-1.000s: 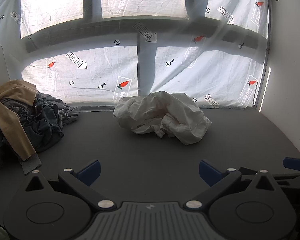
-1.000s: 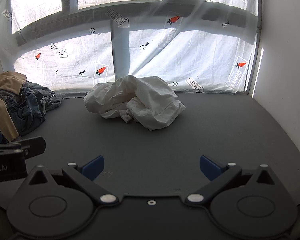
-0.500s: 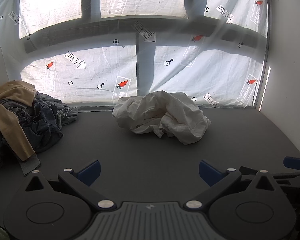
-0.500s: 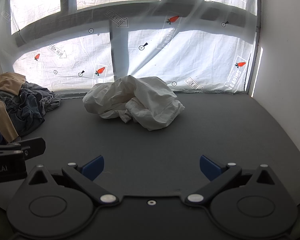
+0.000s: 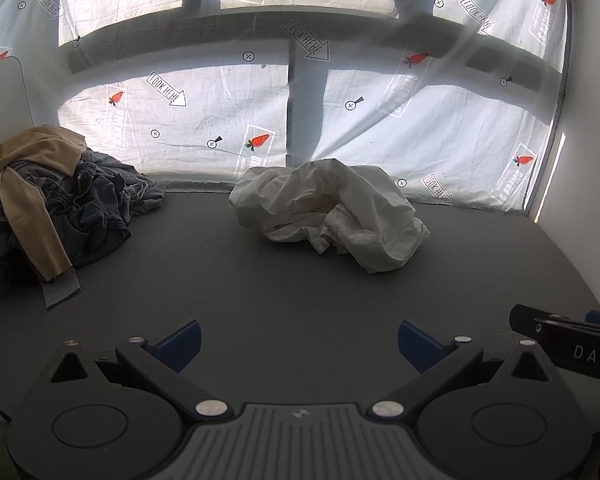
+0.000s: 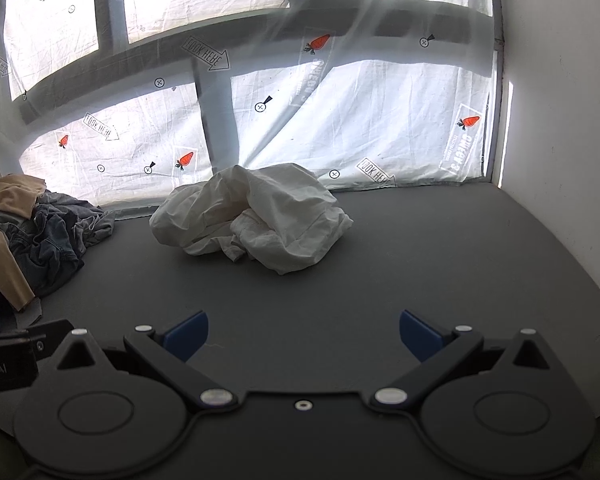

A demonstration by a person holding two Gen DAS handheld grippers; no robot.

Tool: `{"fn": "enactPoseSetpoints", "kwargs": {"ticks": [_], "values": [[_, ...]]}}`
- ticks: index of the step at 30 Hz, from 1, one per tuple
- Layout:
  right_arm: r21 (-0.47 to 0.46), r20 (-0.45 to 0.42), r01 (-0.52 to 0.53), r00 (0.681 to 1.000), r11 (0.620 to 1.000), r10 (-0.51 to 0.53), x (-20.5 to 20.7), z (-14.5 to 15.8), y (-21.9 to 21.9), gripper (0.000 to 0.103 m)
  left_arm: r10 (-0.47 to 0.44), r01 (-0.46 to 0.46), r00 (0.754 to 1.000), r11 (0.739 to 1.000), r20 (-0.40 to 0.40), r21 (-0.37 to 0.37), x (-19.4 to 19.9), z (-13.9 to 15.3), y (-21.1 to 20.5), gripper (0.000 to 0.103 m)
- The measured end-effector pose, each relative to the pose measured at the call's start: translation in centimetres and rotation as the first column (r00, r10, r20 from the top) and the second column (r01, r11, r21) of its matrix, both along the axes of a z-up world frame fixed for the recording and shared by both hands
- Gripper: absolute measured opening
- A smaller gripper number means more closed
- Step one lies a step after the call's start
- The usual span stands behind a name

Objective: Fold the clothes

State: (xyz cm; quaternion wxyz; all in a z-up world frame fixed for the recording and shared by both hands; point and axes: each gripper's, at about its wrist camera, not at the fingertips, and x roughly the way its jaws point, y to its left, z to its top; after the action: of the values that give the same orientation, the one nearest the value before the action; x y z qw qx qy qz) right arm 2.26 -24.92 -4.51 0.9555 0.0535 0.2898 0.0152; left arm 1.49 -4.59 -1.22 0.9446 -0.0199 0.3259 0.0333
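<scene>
nearest the lens, the left gripper (image 5: 298,340) hangs low over the dark table (image 5: 260,292) with its blue fingertips spread wide and nothing between them. the right gripper (image 6: 303,332) is the same, wide apart and empty, beside it on the right.

past both, across a bare stretch of table, lies the white garment (image 5: 332,210), crumpled in a heap near the far edge and well apart from either gripper. folding has not begun, by the look of it. the step in hand seems to be reaching in to take the garment and spread it flat. to do that well, each gripper should go for a separate outer edge or corner, not the bunched middle, so that lifting and drawing apart opens the cloth instead of dragging the lump. which part is a hem or a sleeve cannot be told from here.

farther left, against the far side, sits a pile of clothes (image 5: 56,204), dark denim with a tan piece draped over it. behind everything hangs a printed white sheet (image 5: 380,128).

the left view shows that pile almost whole, down to a grey scrap at its near foot; the right view cuts it at the frame edge. the right view shows more of the white wall (image 6: 560,120) and the bare table on the garment's right.
</scene>
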Motion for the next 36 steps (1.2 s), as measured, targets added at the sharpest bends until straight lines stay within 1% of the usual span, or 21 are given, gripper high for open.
{"fn": "enactPoseSetpoints", "kwargs": {"ticks": [5, 8, 12, 16, 19, 24, 29, 32, 36], "values": [[0.027, -0.013, -0.007, 1.0, 1.0, 0.008, 1.0, -1.2, -3.3, 0.103, 0.038, -0.038, 0.999, 0.999, -0.035, 0.01, 1.2, -0.5, -2.4, 0.103], [0.048, -0.049, -0.013, 0.999, 0.999, 0.015, 2.0, -2.0, -4.6, 0.103, 0.056, -0.054, 0.995, 0.998, -0.079, 0.027, 2.2, -1.1, -3.4, 0.103], [0.065, -0.083, -0.015, 0.996, 0.998, 0.02, 3.5, -2.9, -5.3, 0.103, 0.064, -0.062, 0.99, 0.998, -0.127, 0.023, 3.7, -1.7, -3.4, 0.103], [0.056, -0.104, -0.002, 0.995, 0.998, 0.008, 5.8, -3.7, -5.2, 0.103, 0.061, -0.06, 0.987, 0.998, -0.147, 0.016, 5.9, -2.0, -3.0, 0.103], [0.049, -0.115, 0.005, 0.993, 0.999, 0.001, 7.9, -4.2, -4.7, 0.103, 0.055, -0.054, 0.986, 0.998, -0.158, 0.01, 8.5, -2.4, -2.5, 0.103], [0.037, -0.125, 0.034, 0.992, 0.999, -0.029, 12.1, -4.7, -3.6, 0.103, 0.037, -0.043, 0.983, 0.999, -0.179, -0.032, 13.6, -2.7, -0.8, 0.103], [0.019, -0.119, 0.047, 0.992, 0.999, -0.044, 17.1, -5.3, -1.9, 0.103, 0.028, -0.032, 0.984, 0.999, -0.177, -0.024, 18.6, -3.2, 1.2, 0.103], [0.004, -0.121, 0.047, 0.992, 0.999, -0.046, 19.6, -5.9, -1.0, 0.103, 0.033, -0.04, 0.981, 0.999, -0.191, -0.033, 21.7, -4.1, 2.7, 0.103], [-0.018, -0.121, 0.06, 0.991, 0.998, -0.062, 24.1, -7.2, -0.2, 0.103, 0.039, -0.049, 0.979, 0.998, -0.202, -0.041, 26.7, -5.6, 4.9, 0.103]]}}
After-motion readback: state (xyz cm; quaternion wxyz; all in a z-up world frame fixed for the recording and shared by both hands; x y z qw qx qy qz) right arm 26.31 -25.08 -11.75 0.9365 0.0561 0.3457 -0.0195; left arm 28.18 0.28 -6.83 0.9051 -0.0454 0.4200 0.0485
